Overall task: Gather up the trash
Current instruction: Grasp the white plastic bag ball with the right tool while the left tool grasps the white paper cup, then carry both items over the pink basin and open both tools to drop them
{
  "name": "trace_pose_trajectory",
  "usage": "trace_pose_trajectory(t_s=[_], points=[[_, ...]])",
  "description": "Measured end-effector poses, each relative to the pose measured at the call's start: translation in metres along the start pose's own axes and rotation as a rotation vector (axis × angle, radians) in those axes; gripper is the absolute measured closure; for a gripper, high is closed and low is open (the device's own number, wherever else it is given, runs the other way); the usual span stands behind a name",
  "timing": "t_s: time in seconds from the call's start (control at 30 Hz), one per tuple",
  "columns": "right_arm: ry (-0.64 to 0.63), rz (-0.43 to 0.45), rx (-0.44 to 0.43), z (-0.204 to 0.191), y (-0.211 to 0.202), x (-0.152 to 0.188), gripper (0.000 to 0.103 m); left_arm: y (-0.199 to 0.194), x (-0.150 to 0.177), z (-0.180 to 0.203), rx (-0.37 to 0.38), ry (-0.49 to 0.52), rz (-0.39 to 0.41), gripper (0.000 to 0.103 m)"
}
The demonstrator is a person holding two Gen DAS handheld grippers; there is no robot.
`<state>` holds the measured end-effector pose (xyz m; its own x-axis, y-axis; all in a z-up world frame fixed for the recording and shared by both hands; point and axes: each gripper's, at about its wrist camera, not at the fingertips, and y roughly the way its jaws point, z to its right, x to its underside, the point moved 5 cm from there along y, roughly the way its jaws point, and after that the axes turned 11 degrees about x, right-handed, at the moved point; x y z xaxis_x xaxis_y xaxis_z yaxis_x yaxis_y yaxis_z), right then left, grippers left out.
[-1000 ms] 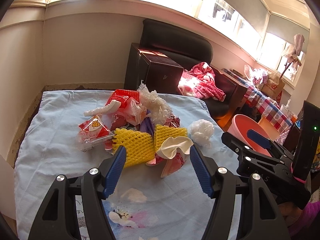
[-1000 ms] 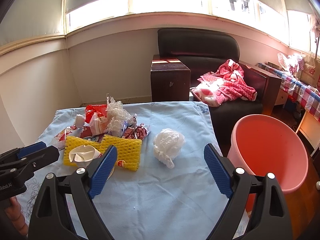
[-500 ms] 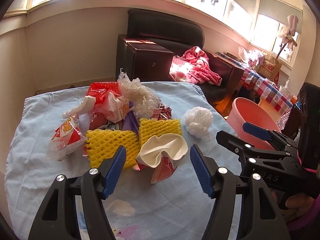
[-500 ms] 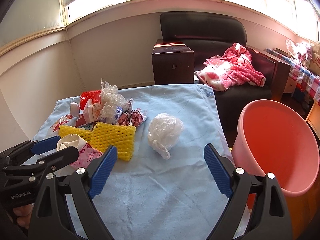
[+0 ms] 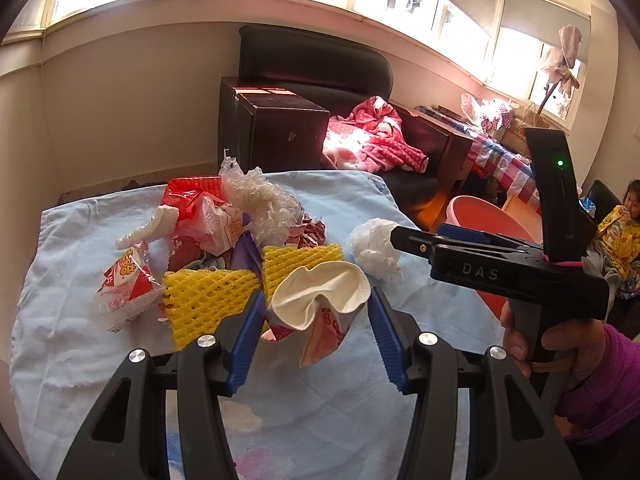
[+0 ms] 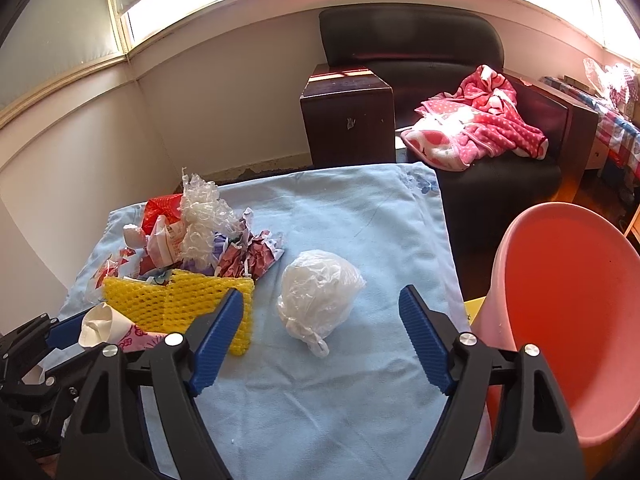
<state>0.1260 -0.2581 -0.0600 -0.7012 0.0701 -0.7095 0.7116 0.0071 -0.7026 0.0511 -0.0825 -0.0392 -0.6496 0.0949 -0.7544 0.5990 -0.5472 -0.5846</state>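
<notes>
A crushed white paper cup [image 5: 320, 296] with a pink printed side lies on the blue-clothed table [image 5: 68, 360], in front of two yellow foam nets [image 5: 208, 296]. My left gripper [image 5: 316, 300] straddles the cup. Its jaws are closing, and the blue pads sit just beside the cup's rim without pressing it. A balled white plastic bag [image 6: 320, 292] lies apart on the cloth. My right gripper [image 6: 320, 296] has the bag between its wide, closing jaws, clear of both pads. Behind the nets is a heap of red wrappers [image 5: 192, 192] and crinkled clear plastic [image 5: 264, 200].
A pink plastic basin [image 6: 568, 320] stands on the floor off the table's right edge. Beyond the table are a dark wooden box [image 6: 348, 120] and a black armchair [image 6: 412, 44] with a pink blanket [image 6: 480, 120]. A person [image 5: 624, 232] sits at far right.
Both grippers have moved forward and lower over the table. The left jaws have narrowed around the paper cup. The right jaws have narrowed with the white bag now between them.
</notes>
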Motion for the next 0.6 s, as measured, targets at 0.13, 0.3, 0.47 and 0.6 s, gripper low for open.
trace_pose_trajectory(t_s=[0.13,0.3,0.47,0.6], points=[[-0.011,-0.053,-0.01,-0.001,0.015,0.001,0.049,-0.006,-0.004,0.001,-0.004,-0.005,0.011,0.051],[-0.017,-0.108,-0.069,-0.005,0.022,0.009,0.083,-0.008,-0.005,0.002,-0.013,-0.016,0.011,0.051],[-0.02,-0.05,-0.077,-0.002,0.004,0.005,0.094,-0.008,-0.013,0.009,-0.007,-0.016,0.027,0.051],[0.002,-0.009,-0.064,0.014,-0.017,-0.001,0.094,-0.003,-0.025,0.021,0.024,-0.02,0.048,0.051]])
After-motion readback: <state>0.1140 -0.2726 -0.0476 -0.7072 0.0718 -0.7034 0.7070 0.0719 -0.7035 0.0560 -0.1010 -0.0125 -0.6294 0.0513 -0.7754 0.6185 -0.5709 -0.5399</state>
